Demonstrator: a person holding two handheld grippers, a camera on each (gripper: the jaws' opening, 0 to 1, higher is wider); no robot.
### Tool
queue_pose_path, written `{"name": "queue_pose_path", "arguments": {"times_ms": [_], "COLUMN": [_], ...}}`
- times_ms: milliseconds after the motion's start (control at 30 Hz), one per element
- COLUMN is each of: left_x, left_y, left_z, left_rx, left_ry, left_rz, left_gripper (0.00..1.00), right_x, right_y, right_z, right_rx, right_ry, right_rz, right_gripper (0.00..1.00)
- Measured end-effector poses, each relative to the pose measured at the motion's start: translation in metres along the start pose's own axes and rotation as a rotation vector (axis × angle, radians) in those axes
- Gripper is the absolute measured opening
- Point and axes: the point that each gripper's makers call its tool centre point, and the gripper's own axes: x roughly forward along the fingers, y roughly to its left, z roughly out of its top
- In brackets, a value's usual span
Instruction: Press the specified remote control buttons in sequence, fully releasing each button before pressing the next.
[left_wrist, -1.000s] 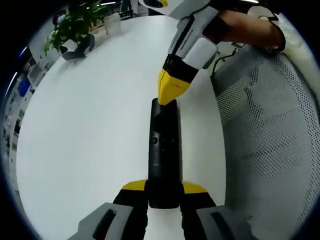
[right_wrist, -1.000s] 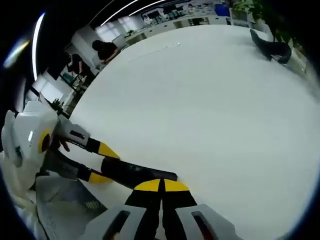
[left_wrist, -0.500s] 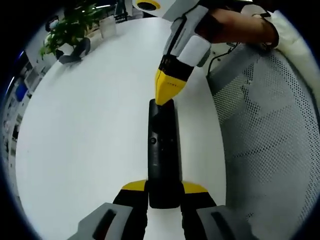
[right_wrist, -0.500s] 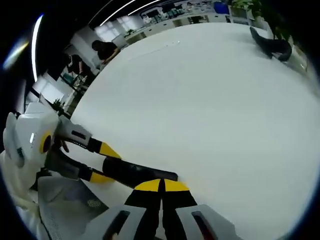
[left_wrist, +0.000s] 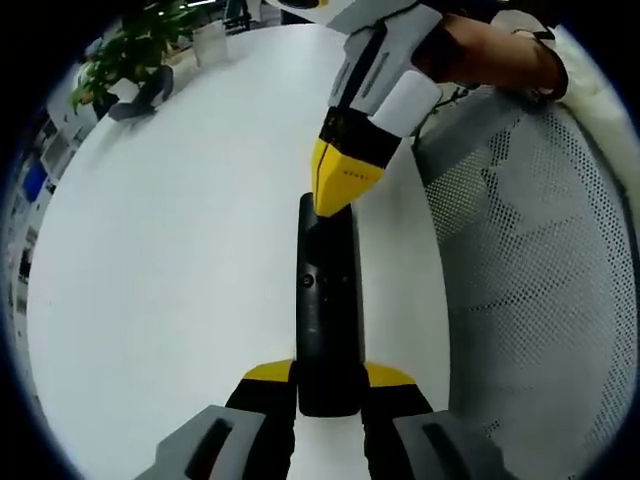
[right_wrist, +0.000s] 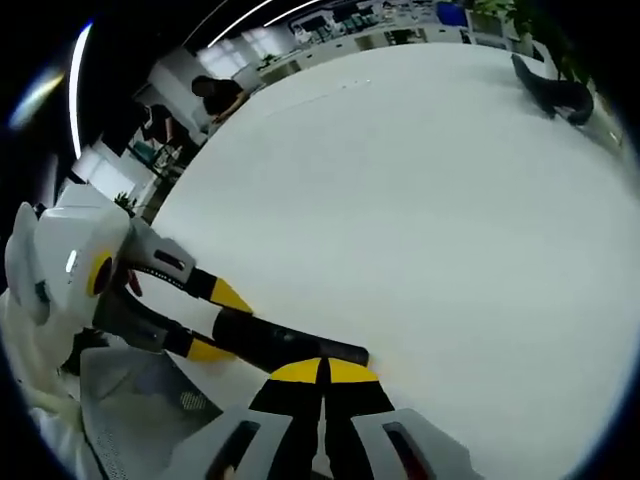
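A long black remote control (left_wrist: 326, 300) lies on the white table (left_wrist: 180, 250), pointing away in the left gripper view. My left gripper (left_wrist: 328, 378) is shut on its near end, yellow pads on both sides. My right gripper (left_wrist: 338, 195) comes down from above, jaws shut, its yellow tip touching the remote's far end. In the right gripper view my right gripper (right_wrist: 322, 372) is shut, its tip over the remote (right_wrist: 290, 345), with the left gripper (right_wrist: 215, 320) holding the remote's other end at the left.
A grey mesh chair back (left_wrist: 530, 290) stands close on the right past the table edge. A potted plant (left_wrist: 125, 55) and a dark object (right_wrist: 550, 90) sit at the table's far end. A person (right_wrist: 215, 95) is far behind.
The right gripper's tip has slid slightly further onto the remote's far end. Both views shifted a little; the left grip is unchanged.
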Motion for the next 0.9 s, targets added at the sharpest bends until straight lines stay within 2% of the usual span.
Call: {"name": "queue_pose_path", "arguments": {"times_ms": [100,267,567,900], "left_x": [0.0,0.0006,0.0003,0.0006], "left_y": [0.0002,0.0002,0.0002,0.0004], "left_z": [-0.0001,-0.0001,0.0,-0.0002], "left_rx": [-0.002,0.015,0.004,-0.004], "left_ry": [-0.003,0.01,0.009,0.021], "left_rz": [-0.002,0.004,0.002,0.011], "left_gripper": [0.22,0.22,0.22,0.22], "right_x": [0.0001,0.0007,0.0017,0.0013], "right_y": [0.0001,0.0023,0.0017,0.0008], "right_z": [-0.0004,-0.0016,-0.0015,-0.0015], "right_rx": [-0.002,-0.056,-0.118,-0.131], "right_ry": [-0.005,-0.006,0.038,0.064], "right_rz": [0.001,-0.027,-0.104,-0.106], "right_gripper": [0.0,0.0,0.0,0.0]}}
